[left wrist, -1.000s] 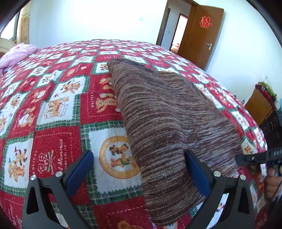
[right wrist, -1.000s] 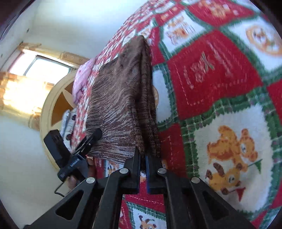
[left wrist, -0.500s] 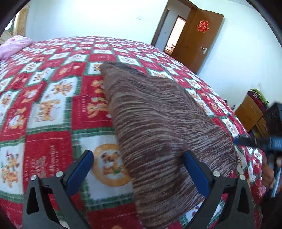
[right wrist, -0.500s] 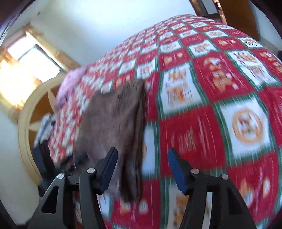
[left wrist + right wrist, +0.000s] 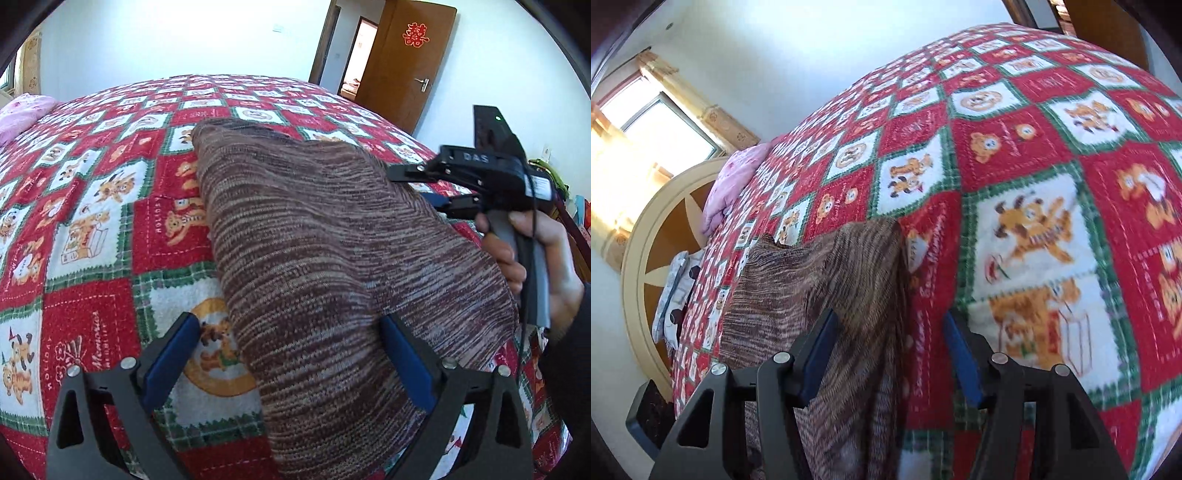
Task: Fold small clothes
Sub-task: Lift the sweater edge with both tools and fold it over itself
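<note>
Item: brown striped knit garment [image 5: 325, 266], folded lengthwise on the bear-patterned red quilt [image 5: 92, 229], near end between my released left gripper [image 5: 291, 358] fingers; my right gripper [image 5: 890, 354], jaws lately parted, straddles its right edge without gripping.

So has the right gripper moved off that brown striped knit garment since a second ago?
Yes. The right gripper let go of the brown striped knit garment; its jaws have just been opening, and it has risen toward the wooden door.

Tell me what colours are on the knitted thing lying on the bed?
Brown and cream streaks on the sweater; clearest from the left wrist view.
</note>
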Tool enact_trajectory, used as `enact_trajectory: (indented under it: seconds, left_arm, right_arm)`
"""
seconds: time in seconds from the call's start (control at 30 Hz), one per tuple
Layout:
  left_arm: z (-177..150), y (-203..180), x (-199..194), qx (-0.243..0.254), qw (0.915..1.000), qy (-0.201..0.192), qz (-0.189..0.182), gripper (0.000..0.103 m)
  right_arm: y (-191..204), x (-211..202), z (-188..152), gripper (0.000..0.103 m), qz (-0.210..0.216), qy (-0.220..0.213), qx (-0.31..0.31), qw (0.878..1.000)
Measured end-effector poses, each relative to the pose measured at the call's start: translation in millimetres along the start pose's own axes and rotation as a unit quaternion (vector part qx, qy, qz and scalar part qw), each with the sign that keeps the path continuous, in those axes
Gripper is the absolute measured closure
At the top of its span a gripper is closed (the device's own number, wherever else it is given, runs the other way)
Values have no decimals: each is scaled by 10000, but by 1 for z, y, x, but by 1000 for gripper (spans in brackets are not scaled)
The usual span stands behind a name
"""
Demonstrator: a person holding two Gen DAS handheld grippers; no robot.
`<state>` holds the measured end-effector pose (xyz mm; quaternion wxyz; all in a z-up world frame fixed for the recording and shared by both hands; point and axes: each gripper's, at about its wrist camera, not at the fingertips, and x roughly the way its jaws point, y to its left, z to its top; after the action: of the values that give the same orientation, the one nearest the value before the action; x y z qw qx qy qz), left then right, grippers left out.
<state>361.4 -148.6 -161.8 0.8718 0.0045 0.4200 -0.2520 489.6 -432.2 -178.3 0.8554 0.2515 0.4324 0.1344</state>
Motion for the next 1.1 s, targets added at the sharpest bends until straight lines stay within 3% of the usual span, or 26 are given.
enact_trajectory:
  seconds: [0.2,0.3,0.5,0.77,0.83,0.87,0.9,0.97,1.1]
  left_arm:
    - [1,-2,3,51,10000,27,41,3]
    - [1,-2,3,55,10000,27,44,3]
    - [3,-3,5,75,9999,67,63,2]
    - [7,-2,10,125,9998,160,89,3]
    - [8,-4,9,184,9996,197,113,10]
    - [8,-5,6,218,9995,193,80,26]
    - [9,-8,3,248,9995,178,-96,49]
    - [8,-10,-4,240,9996,116,-89,63]
    - [6,-12,-13,310,9994,114,42,70]
  right_arm:
    - [12,7,10,51,-187,-156,-408,9989]
    - [13,21,11,55,-314,38,-386,9988]
    - [11,20,4,68,-63,30,-282,9996]
    - [38,21,1,82,-748,10,-564,9956]
    - [46,16,-1,85,-856,-31,-648,9942]
    - [49,13,-3,85,-856,-59,-684,9940]
    - [51,9,-5,85,-857,-94,-725,9936]
    - [56,-1,-8,86,-834,-188,-770,9934]
    - [68,-24,-12,86,-682,-376,-738,9942]
